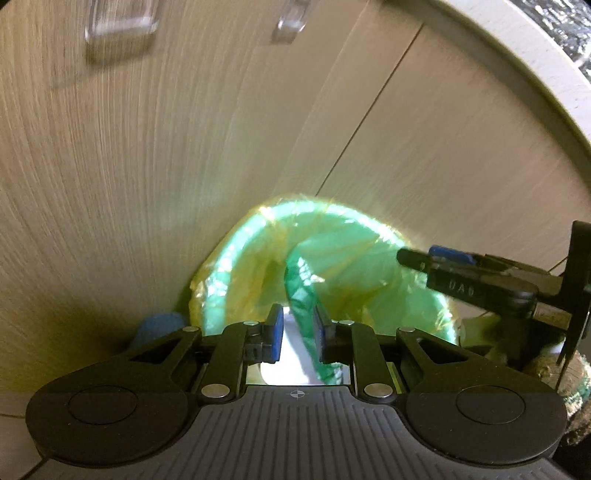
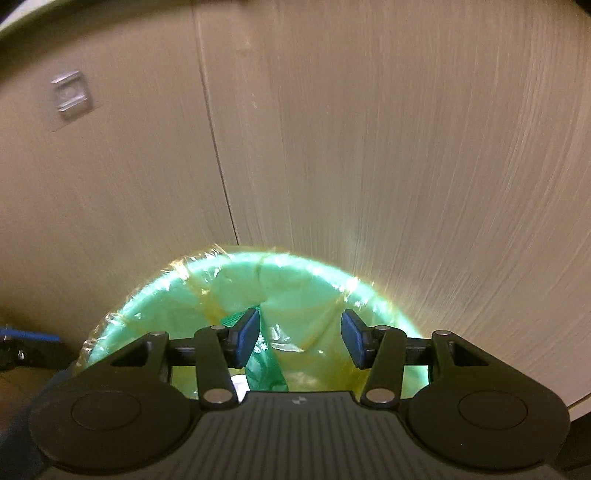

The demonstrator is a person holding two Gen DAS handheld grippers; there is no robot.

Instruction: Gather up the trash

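Pale wood-grain cabinet doors (image 1: pixel 184 147) fill nearly everything ahead, with a dark vertical seam (image 2: pixel 218 155) between two panels and a couple of clear plastic stick-on hooks (image 1: pixel 118 26) fixed high on the wood. A lighter curved edge, perhaps the bench top (image 1: pixel 524 55), runs across the upper right of the left view, with something crinkled and silvery beyond it. Pushed up against the foot of the doors stands a bin lined with a translucent green trash bag (image 2: pixel 295 280), its rim folded over the top and glowing yellowish where the light catches it. The left gripper (image 1: pixel 298 332) hangs just above the bin's mouth, its blue-padded fingers (image 1: pixel 275 328) drawn close and pinching a twisted strip of the green bag (image 1: pixel 301 295) that rises between them. The right gripper (image 2: pixel 299 338) hovers over the same opening with its fingers (image 2: pixel 247 336) spread apart, nothing caught between them. Something blue lies low on the left beside the bin (image 1: pixel 159 325); I cannot tell what it is.
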